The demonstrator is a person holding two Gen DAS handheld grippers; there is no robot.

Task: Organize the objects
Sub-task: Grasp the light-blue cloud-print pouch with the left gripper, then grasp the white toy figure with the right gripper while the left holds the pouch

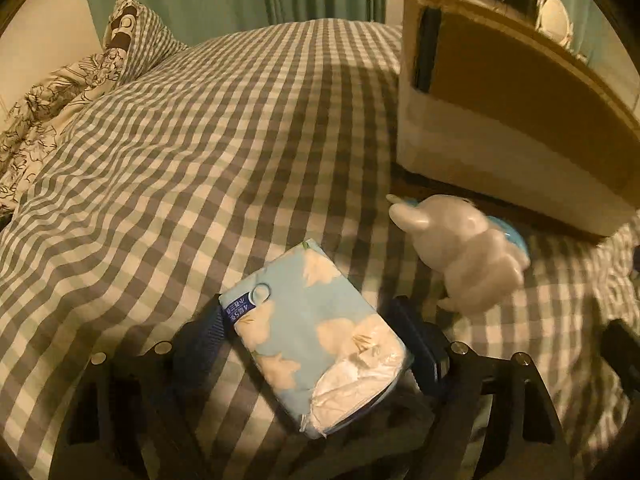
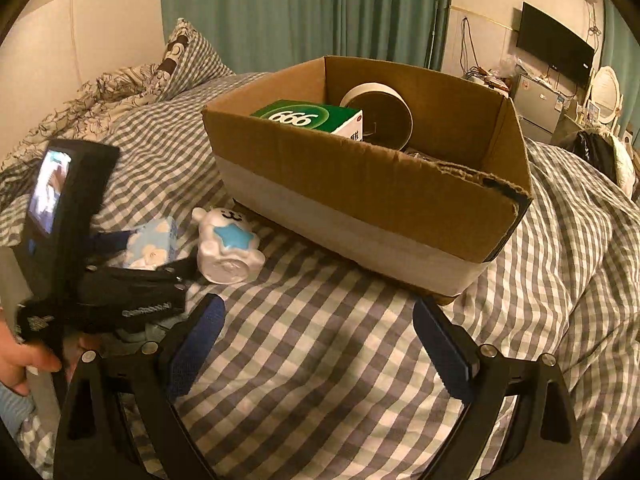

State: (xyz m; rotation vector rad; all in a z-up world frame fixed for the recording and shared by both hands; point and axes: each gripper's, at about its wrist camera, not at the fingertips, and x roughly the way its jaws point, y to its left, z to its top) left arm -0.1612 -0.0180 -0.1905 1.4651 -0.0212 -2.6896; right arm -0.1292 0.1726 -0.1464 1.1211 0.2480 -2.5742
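Clamped between the blue pads of the left hand-held gripper (image 1: 316,344), the pale-blue tissue pack (image 1: 316,340) sat low over the checked bed (image 1: 180,152), its long axis running forward. The cardboard box (image 2: 360,184) lay ahead to the right, beyond the white bear figurine (image 2: 228,246). Nearer the box, the right hand-held gripper (image 2: 320,344) hung released and empty.

Between the left gripper's (image 1: 316,330) fingers sits a tissue pack (image 1: 316,344) in glossy, crinkled plastic film. Just right of them, the bear figurine (image 1: 466,254) looks smooth and glazed, like ceramic. Ahead of the right gripper's (image 2: 318,338) ribbed blue finger pads (image 2: 198,344), the box (image 2: 360,184) is matt corrugated cardboard banded with pale tape, on a soft checked cloth bed cover (image 2: 328,380).
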